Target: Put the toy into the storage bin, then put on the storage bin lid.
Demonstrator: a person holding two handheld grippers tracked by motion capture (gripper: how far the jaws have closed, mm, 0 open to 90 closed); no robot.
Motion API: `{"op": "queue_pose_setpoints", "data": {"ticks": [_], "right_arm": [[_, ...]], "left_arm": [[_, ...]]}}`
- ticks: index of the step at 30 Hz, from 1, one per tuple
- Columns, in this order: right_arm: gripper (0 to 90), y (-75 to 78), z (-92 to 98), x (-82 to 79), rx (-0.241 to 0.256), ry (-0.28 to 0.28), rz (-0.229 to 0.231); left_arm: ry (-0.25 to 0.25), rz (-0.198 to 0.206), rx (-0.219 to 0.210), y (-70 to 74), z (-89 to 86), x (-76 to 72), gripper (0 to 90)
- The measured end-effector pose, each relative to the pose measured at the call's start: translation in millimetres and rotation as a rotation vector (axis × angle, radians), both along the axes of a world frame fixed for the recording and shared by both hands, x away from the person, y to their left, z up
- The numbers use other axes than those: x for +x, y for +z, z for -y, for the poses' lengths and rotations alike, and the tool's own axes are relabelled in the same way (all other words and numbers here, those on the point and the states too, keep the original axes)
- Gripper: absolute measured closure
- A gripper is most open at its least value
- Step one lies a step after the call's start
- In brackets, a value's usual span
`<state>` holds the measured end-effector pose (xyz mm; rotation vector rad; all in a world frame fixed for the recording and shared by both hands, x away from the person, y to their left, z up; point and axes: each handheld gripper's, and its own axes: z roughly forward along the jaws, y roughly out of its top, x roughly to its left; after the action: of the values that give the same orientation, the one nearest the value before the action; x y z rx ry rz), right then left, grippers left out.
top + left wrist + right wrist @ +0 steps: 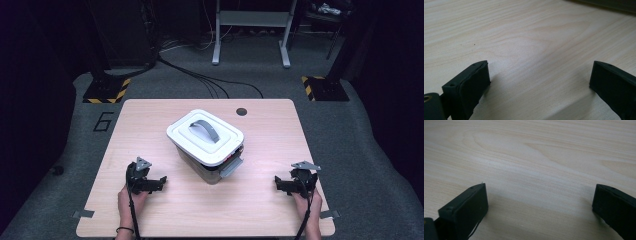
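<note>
A lidded storage box (207, 145) sits at the centre of the frame in the high view, on the pale wooden table (150, 115), turned at an angle, with a white lid (200, 142) and a grey carry handle (205, 129) arched across its top. It looks like rigid plastic, probably light unless filled, with smooth walls that would likely slip under a side pinch. The handle seems the safest hold for lifting; a grey latch (231, 167) at the lower right edge looks like the place to start if the lid is to come off. The left gripper (162, 179) rests at the lower left and the right gripper (276, 182) at the lower right, both well apart from the box, jaws spread wide and holding nothing.
</note>
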<state>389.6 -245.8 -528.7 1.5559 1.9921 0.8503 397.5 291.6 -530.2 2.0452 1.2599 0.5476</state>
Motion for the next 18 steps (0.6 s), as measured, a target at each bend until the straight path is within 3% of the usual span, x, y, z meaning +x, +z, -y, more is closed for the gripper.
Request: {"op": "queue_pose_setpoints", "data": {"ticks": [18], "right_arm": [[0.0, -0.1, 0.0, 0.0, 0.001, 0.0, 0.0]], "left_arm": [[0.001, 0.001, 0.001, 0.0, 0.1, -0.1, 2.8]]}}
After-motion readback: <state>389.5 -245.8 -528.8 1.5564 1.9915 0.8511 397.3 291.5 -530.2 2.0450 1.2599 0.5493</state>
